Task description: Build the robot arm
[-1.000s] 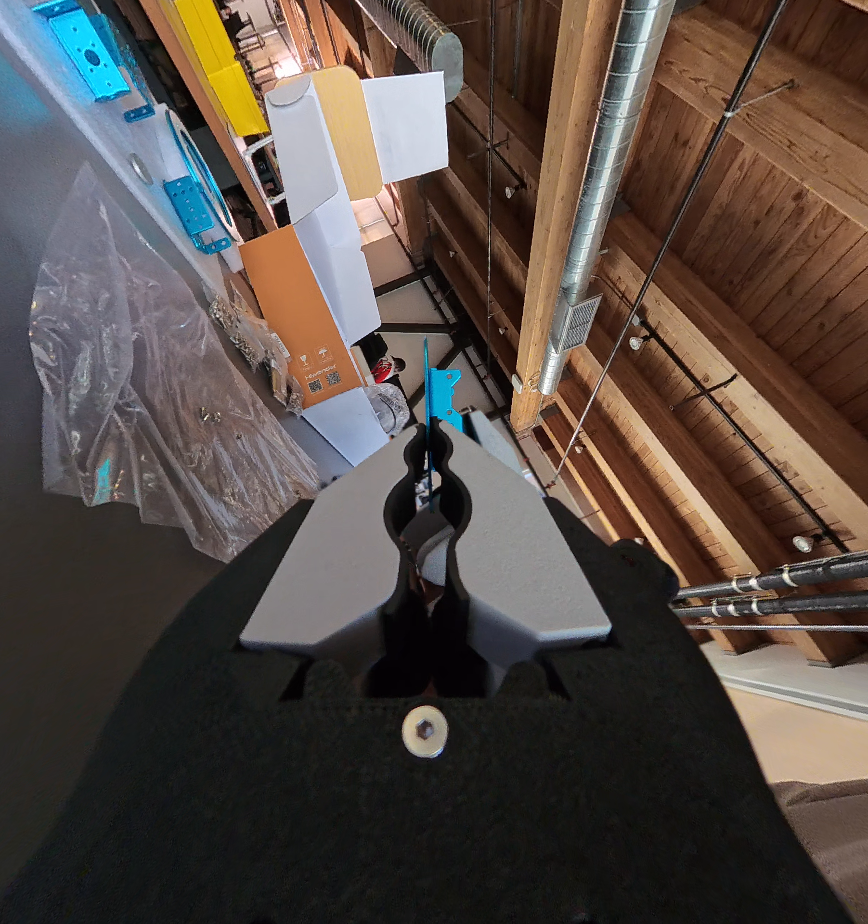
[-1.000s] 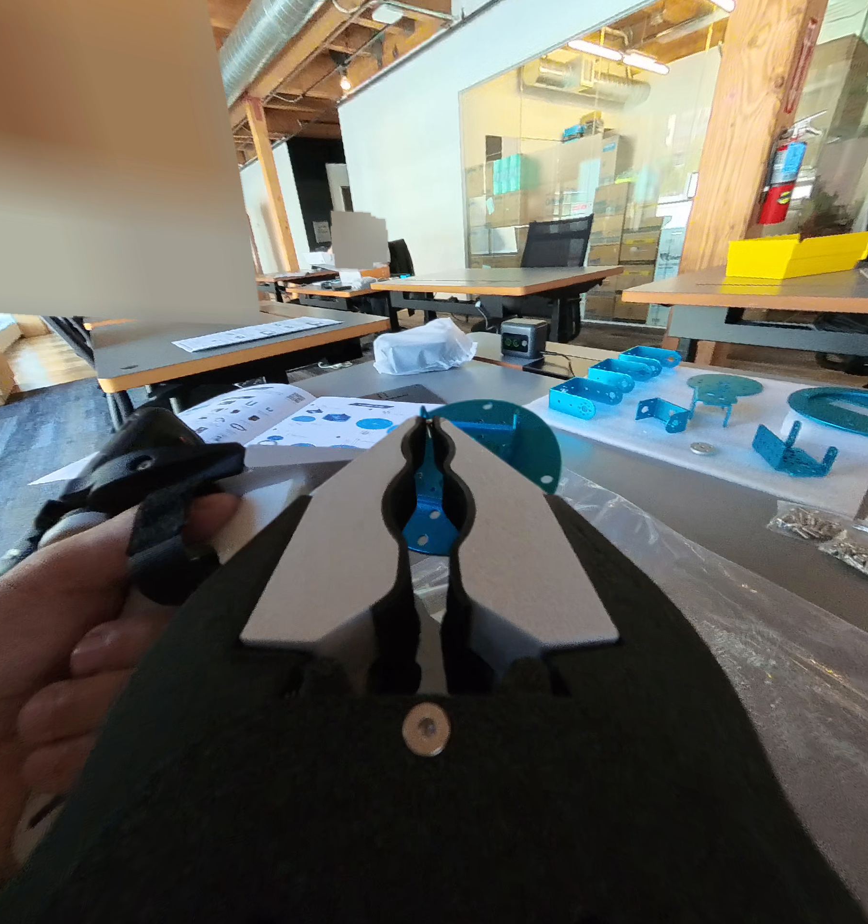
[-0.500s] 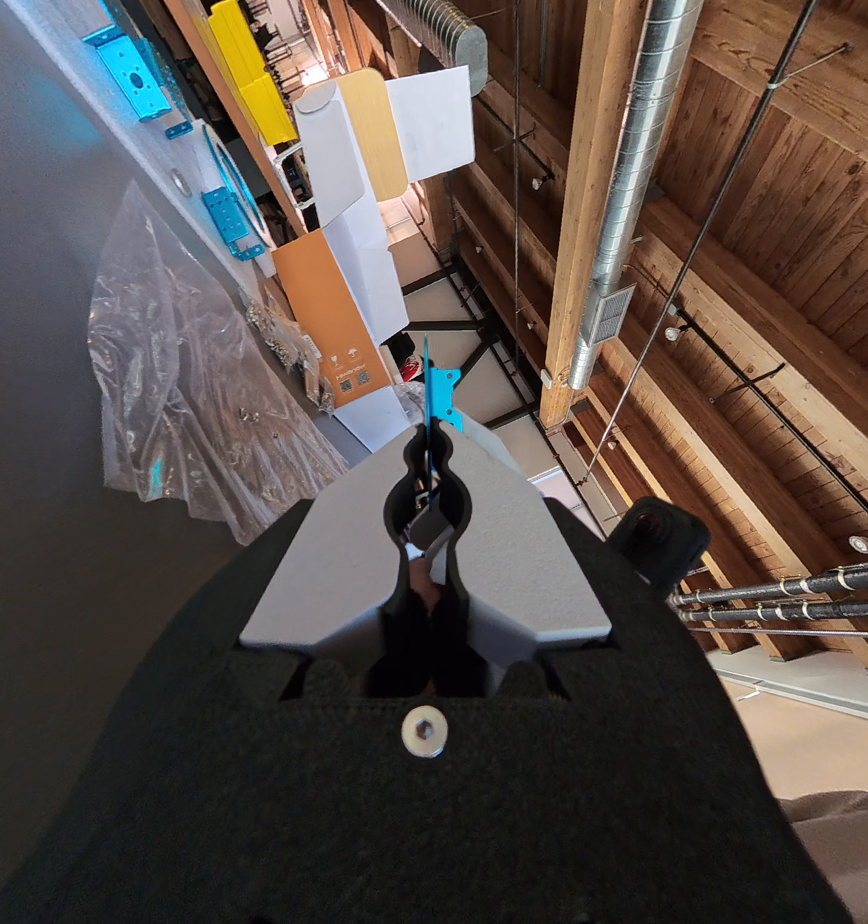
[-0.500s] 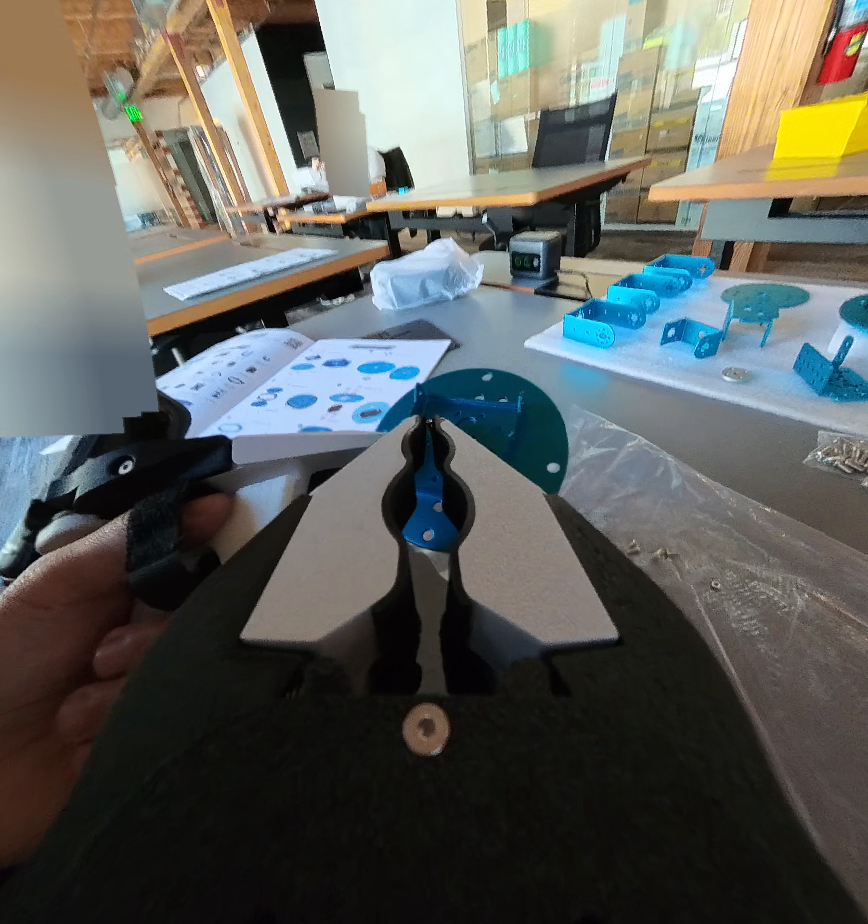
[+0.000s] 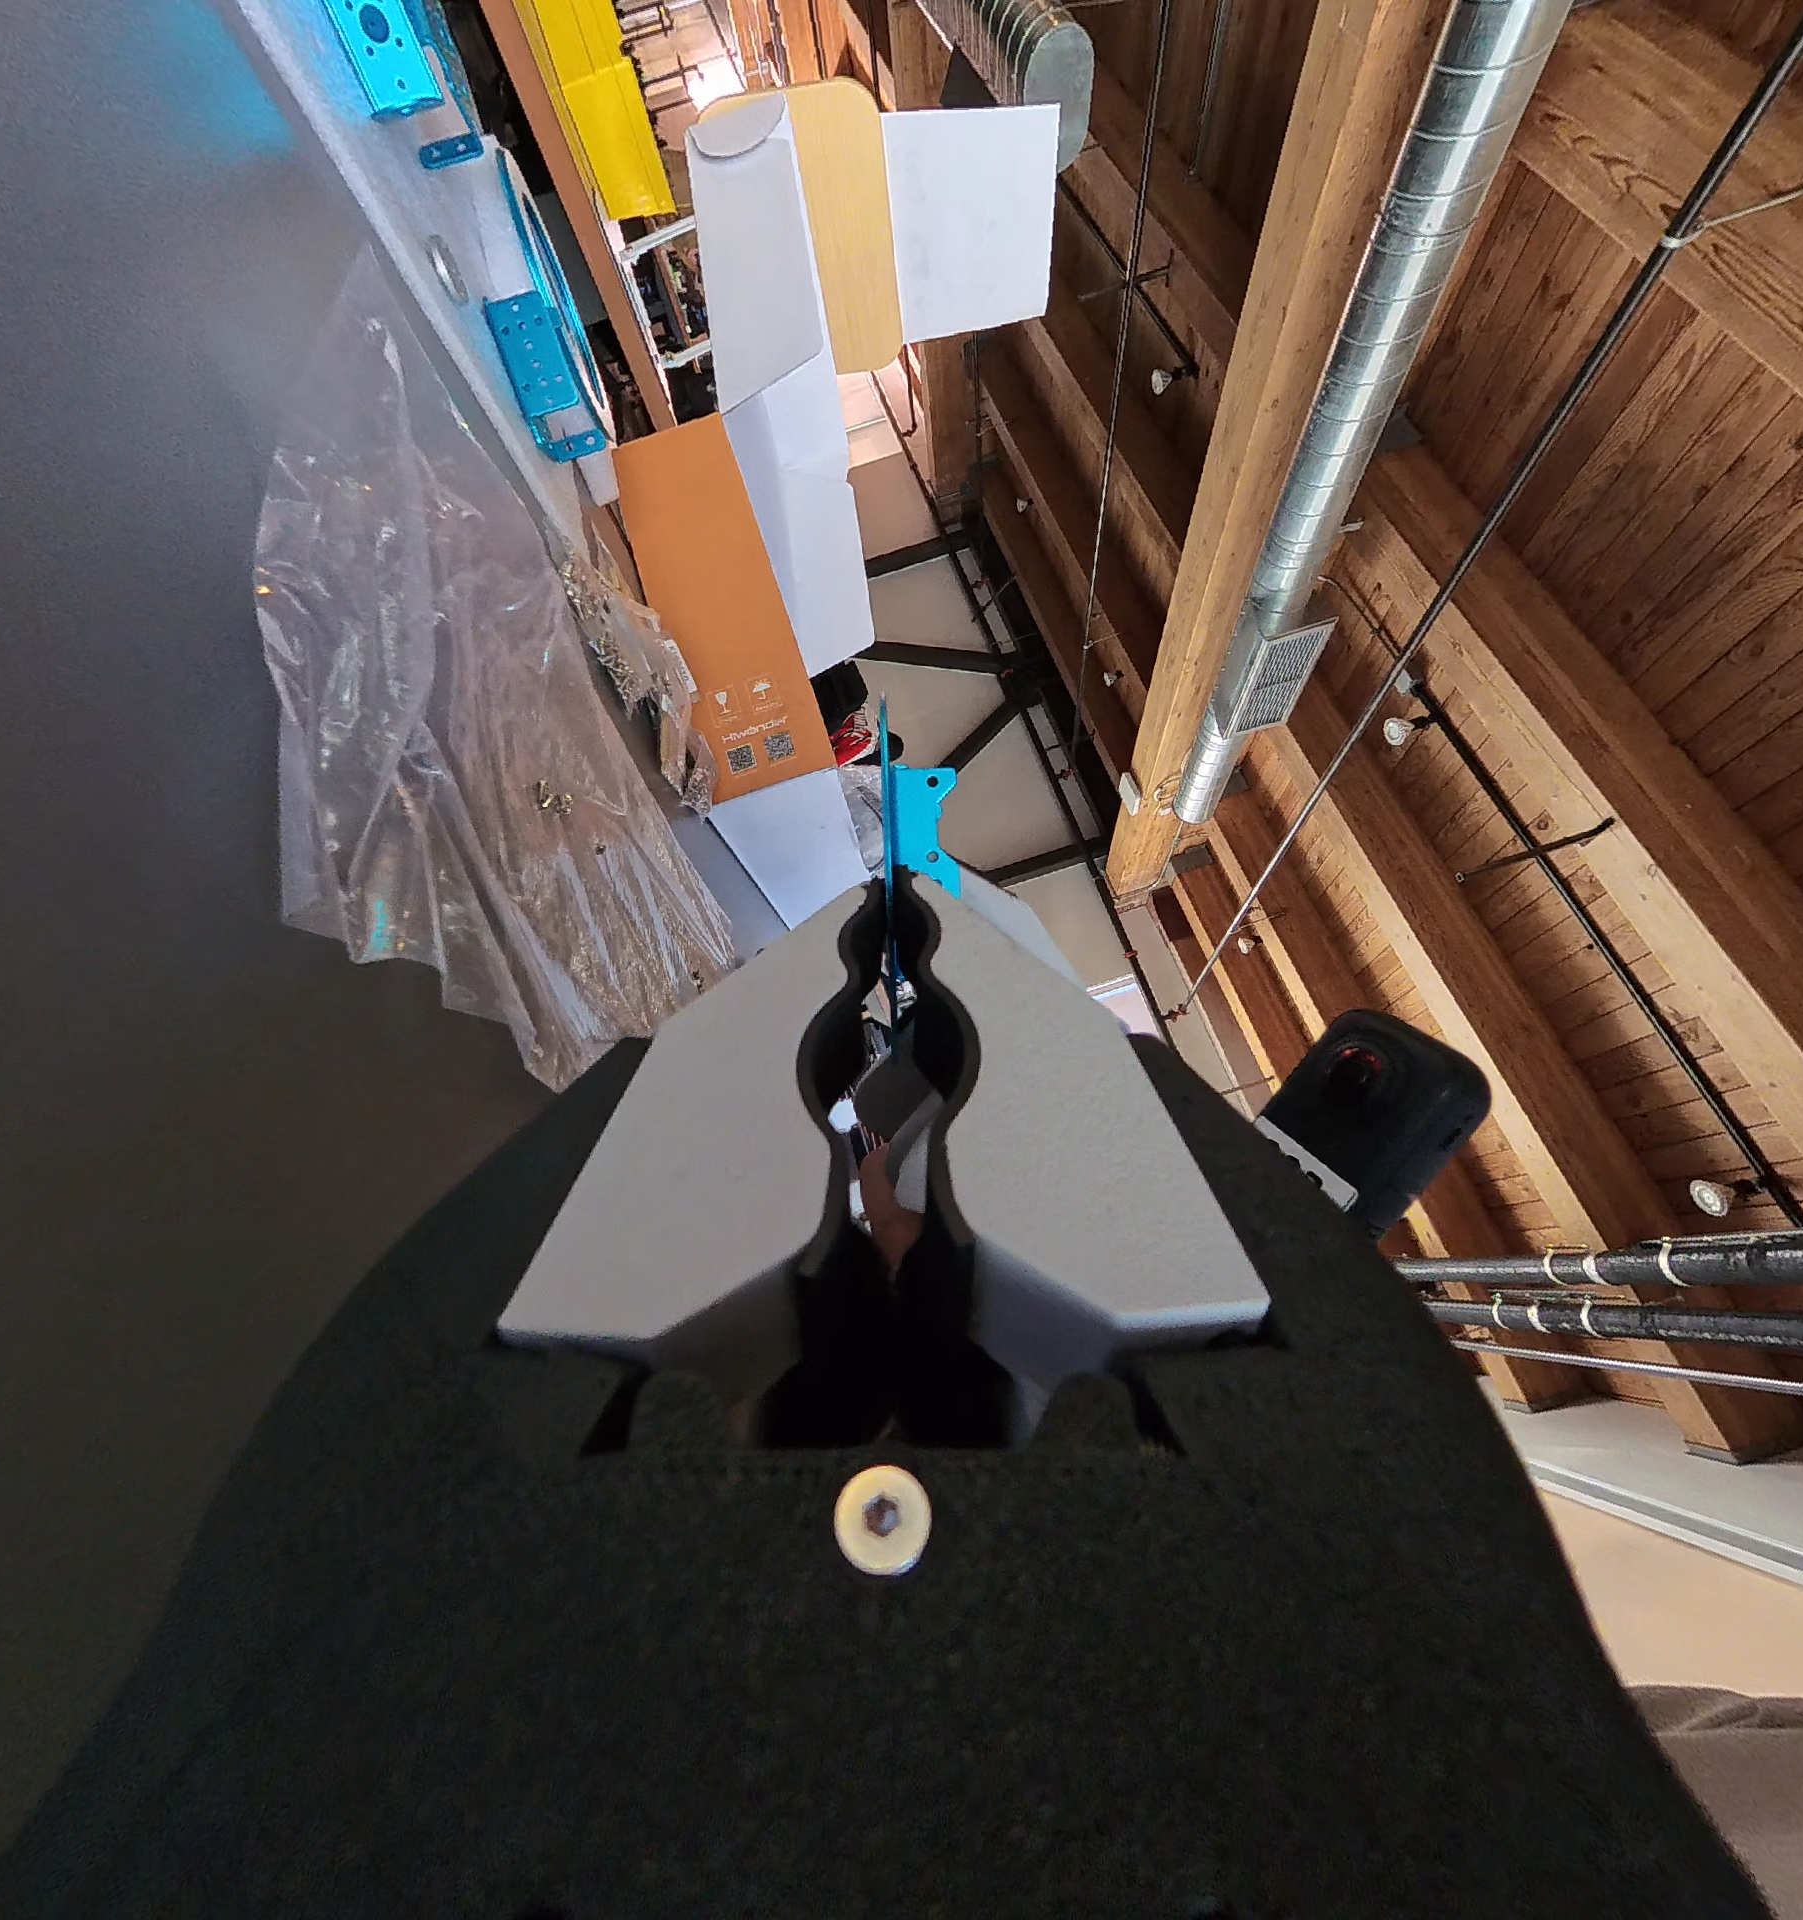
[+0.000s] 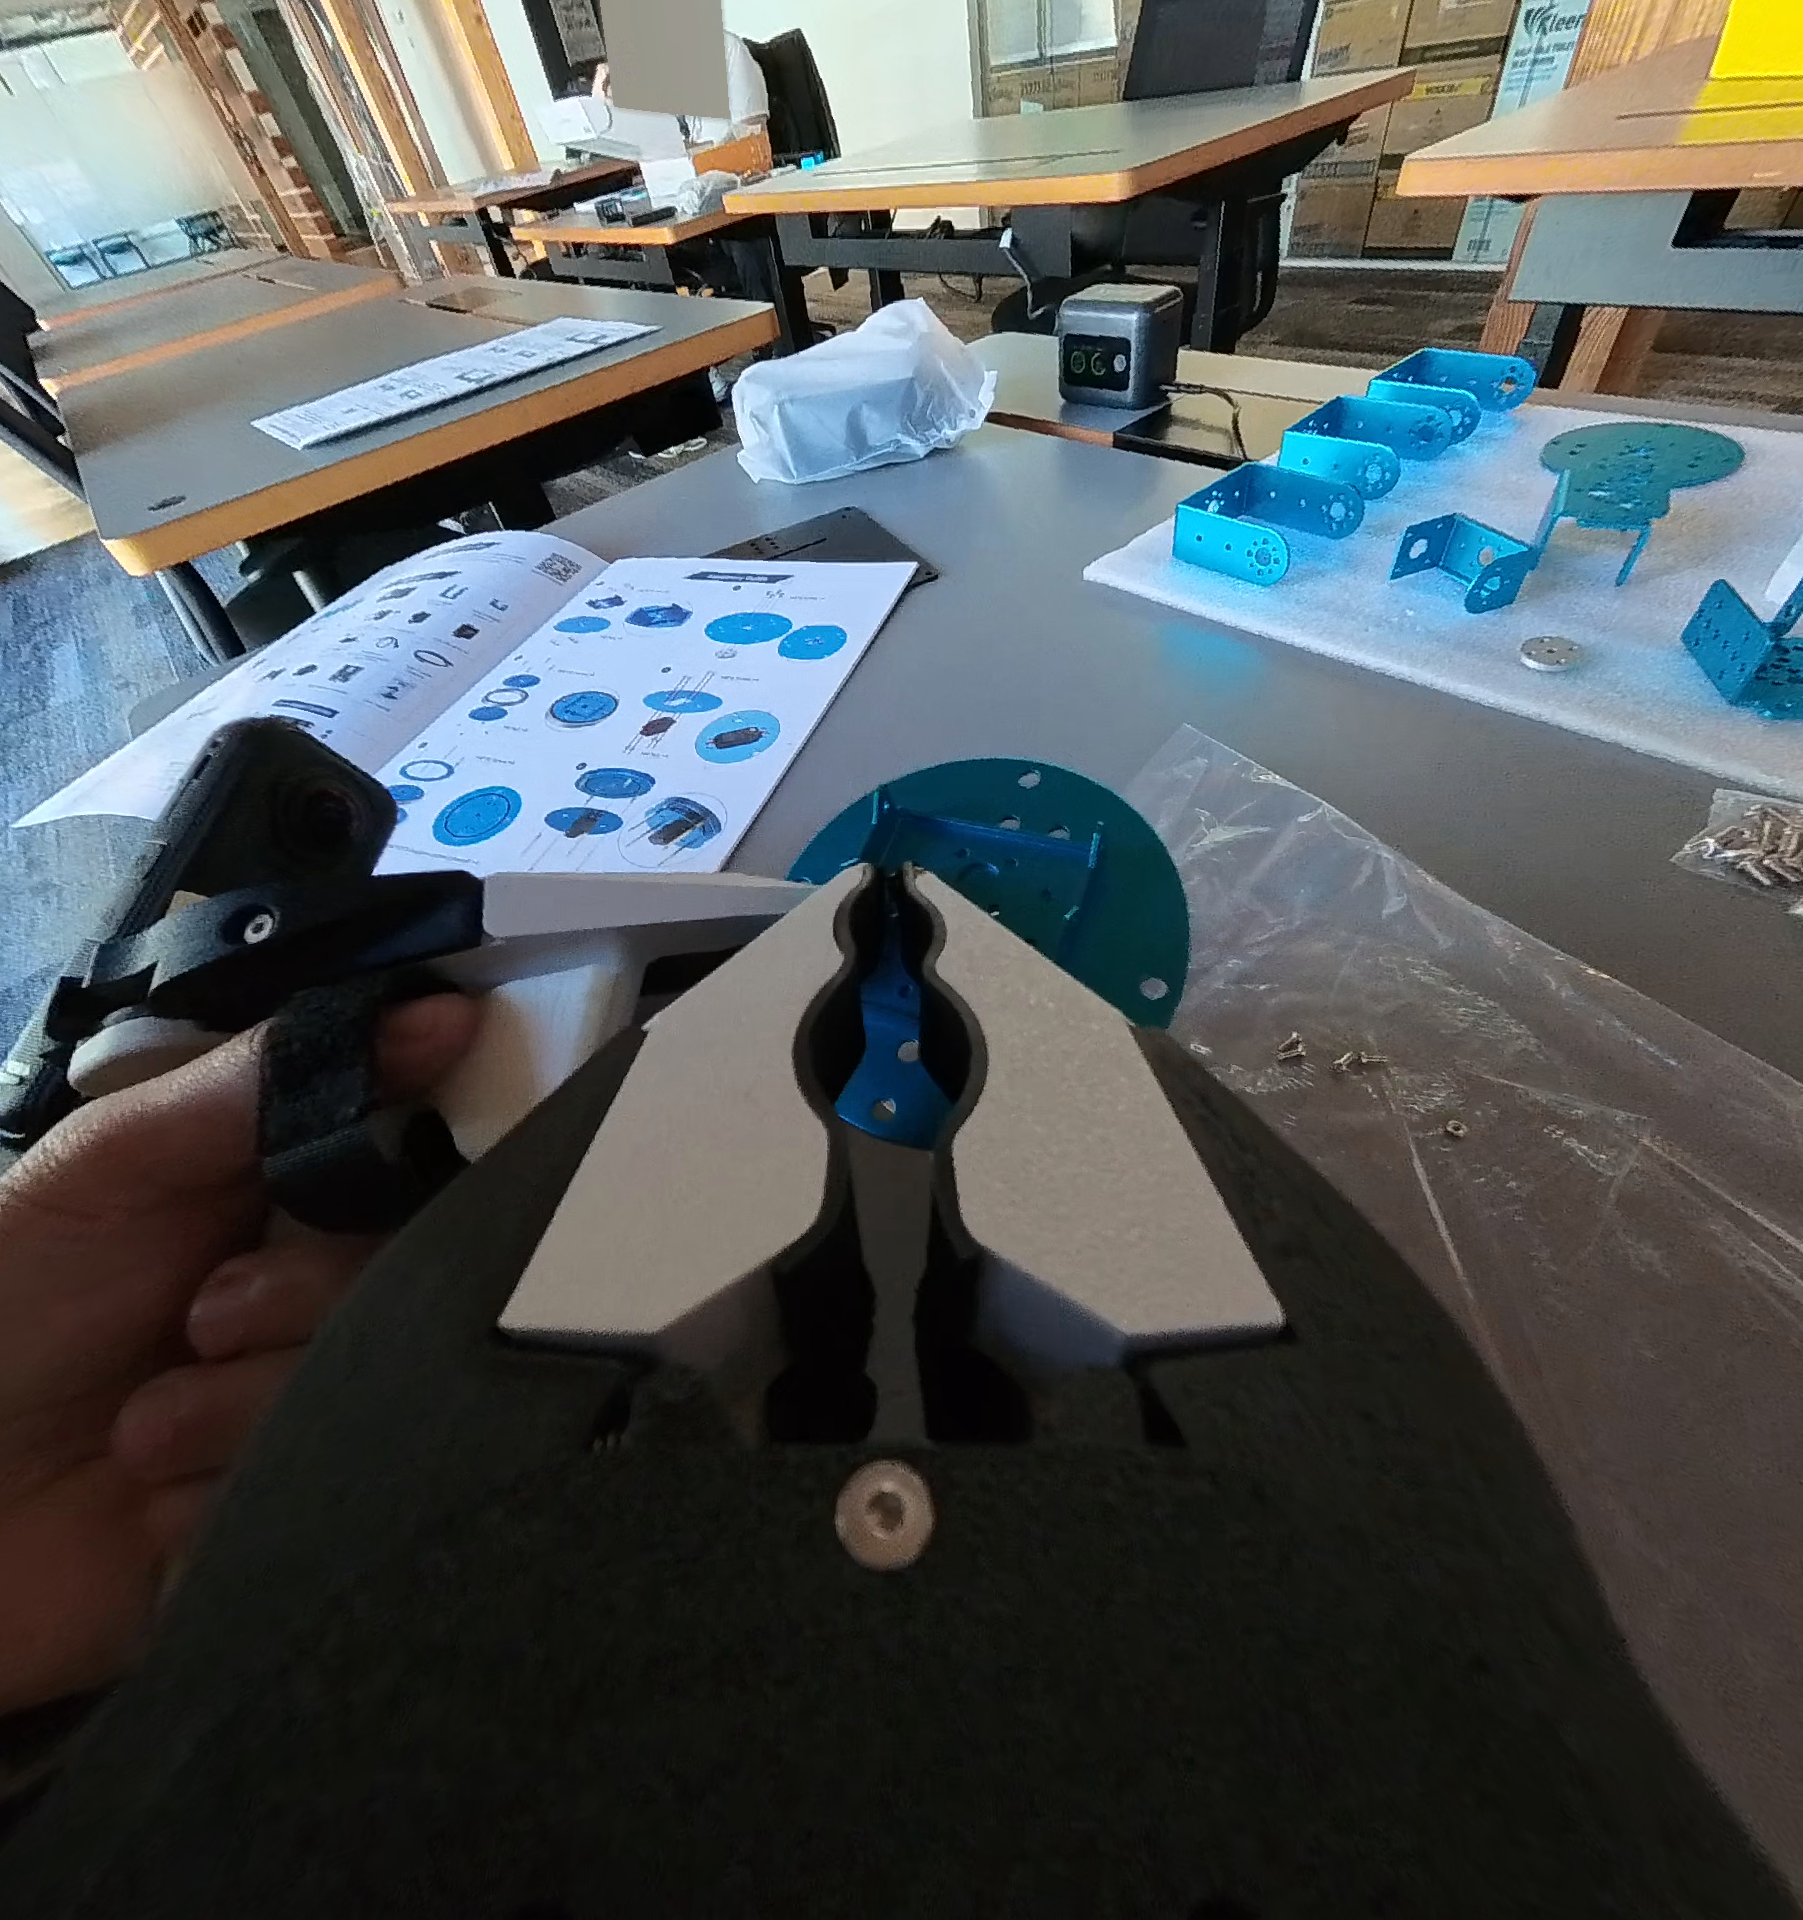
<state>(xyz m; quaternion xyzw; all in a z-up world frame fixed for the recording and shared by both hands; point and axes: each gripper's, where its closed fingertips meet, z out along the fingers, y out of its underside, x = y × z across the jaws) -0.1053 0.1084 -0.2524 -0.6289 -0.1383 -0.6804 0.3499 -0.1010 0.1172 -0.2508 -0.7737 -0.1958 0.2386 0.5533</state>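
Jaws of both the left gripper (image 5: 892,894) and right gripper (image 6: 886,883) clench one perforated blue disc-and-bracket assembly (image 6: 1042,883), seemingly.

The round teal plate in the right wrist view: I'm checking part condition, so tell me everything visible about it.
The round teal plate looks like thin anodised metal with small holes near its rim. A blue bracket sits against its face. The right tool is shut on that bracket, and the left tool reaches its near edge. It is above the grey table.

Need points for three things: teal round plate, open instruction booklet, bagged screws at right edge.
teal round plate (image 6: 1136,914): right wrist view, bare right part of the disc.
instruction booklet (image 6: 689,665): right wrist view, middle of right-hand page.
bagged screws (image 6: 1780,842): right wrist view, middle of the bag.
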